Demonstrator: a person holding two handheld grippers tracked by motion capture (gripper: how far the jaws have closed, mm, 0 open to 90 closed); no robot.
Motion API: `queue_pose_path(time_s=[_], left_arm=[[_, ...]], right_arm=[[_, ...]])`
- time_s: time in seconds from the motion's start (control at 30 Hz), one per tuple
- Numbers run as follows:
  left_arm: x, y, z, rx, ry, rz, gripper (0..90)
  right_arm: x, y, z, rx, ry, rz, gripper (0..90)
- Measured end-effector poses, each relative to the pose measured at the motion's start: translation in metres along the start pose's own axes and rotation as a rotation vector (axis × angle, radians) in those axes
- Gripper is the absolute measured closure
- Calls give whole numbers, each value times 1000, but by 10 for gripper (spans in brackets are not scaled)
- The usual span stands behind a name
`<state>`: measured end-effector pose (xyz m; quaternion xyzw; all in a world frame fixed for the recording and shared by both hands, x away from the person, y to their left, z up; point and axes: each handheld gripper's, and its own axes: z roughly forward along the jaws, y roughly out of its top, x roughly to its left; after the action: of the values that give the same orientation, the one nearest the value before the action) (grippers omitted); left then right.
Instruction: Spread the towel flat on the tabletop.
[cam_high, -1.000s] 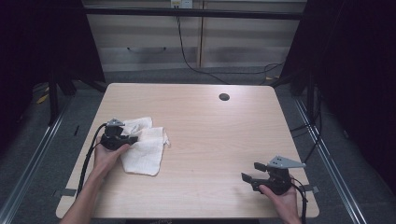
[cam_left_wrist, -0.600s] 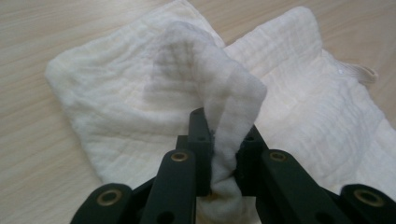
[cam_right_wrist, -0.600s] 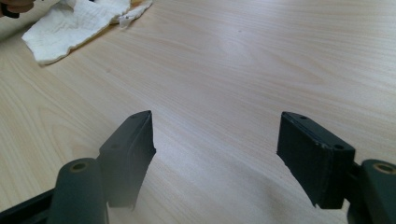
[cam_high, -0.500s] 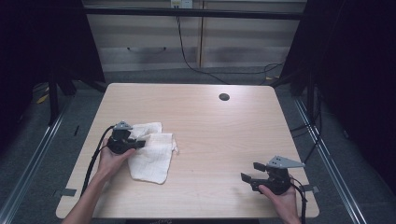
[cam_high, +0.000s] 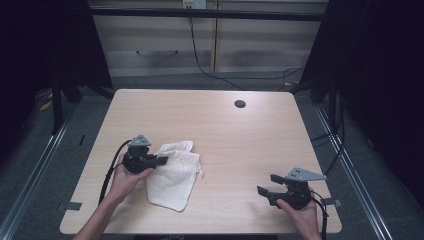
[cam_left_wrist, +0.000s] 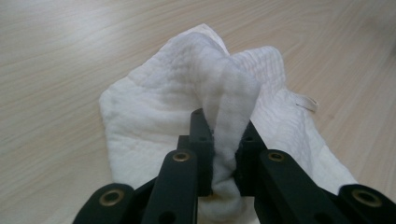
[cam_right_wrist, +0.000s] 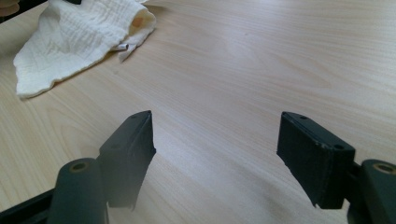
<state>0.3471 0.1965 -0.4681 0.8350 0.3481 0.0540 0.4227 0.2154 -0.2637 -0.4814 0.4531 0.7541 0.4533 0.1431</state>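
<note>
- Your left gripper (cam_high: 161, 161) is clenched on a fold of the white cloth (cam_high: 174, 177); in the left gripper view the two black jaws pinch a raised ridge of the fabric (cam_left_wrist: 219, 116) between their pads, with the rest of the cloth spread on the wood beyond them.
- The jaws have just been closing a little further, and the cloth is between them.
- The cloth lies on the left half of the table (cam_high: 240, 145), toward your side, with its upper edge lifted at the jaws and its lower corner flat on the wood.
- A small loop tag sticks out from the cloth's right edge (cam_left_wrist: 306, 100).
- Your left hand (cam_high: 127, 177) wraps the gripper body from below, and its black cable curves back along your forearm.
- Your right gripper (cam_high: 265, 184) rests near the table's right front corner, well apart from the cloth.
- Its jaws stand wide and released, with only bare wood between them (cam_right_wrist: 217, 140) in the right gripper view; the cloth (cam_right_wrist: 79, 37) shows far off at that view's upper left.
</note>
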Motion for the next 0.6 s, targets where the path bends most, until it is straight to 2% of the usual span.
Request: queue_pose_path(time_s=[0.17,0.2,0.23,0.27,0.33,0.43,0.47,0.5,0.6], left_arm=[[-14,3,6,11,-20,12,817],[-19,6,12,12,-42,13,818],[-19,6,12,12,-42,13,817],[-24,10,20,24,-31,31,818],[-26,14,29,23,-56,13,818],[-31,16,37,31,-56,23,818],[-34,17,45,35,-72,28,818],[-34,17,45,35,-72,28,817],[-35,16,62,62,-70,17,817]], right_arm=[[2,1,-1,-6,7,-1,272],[2,1,0,-4,13,0,269],[2,1,0,-4,13,0,269],[3,2,0,-8,29,-3,259],[5,3,1,-11,40,-9,252],[7,5,3,-12,50,-27,249],[7,5,4,-12,55,-18,249],[7,5,4,-12,55,-18,249],[10,8,8,4,73,-32,248]])
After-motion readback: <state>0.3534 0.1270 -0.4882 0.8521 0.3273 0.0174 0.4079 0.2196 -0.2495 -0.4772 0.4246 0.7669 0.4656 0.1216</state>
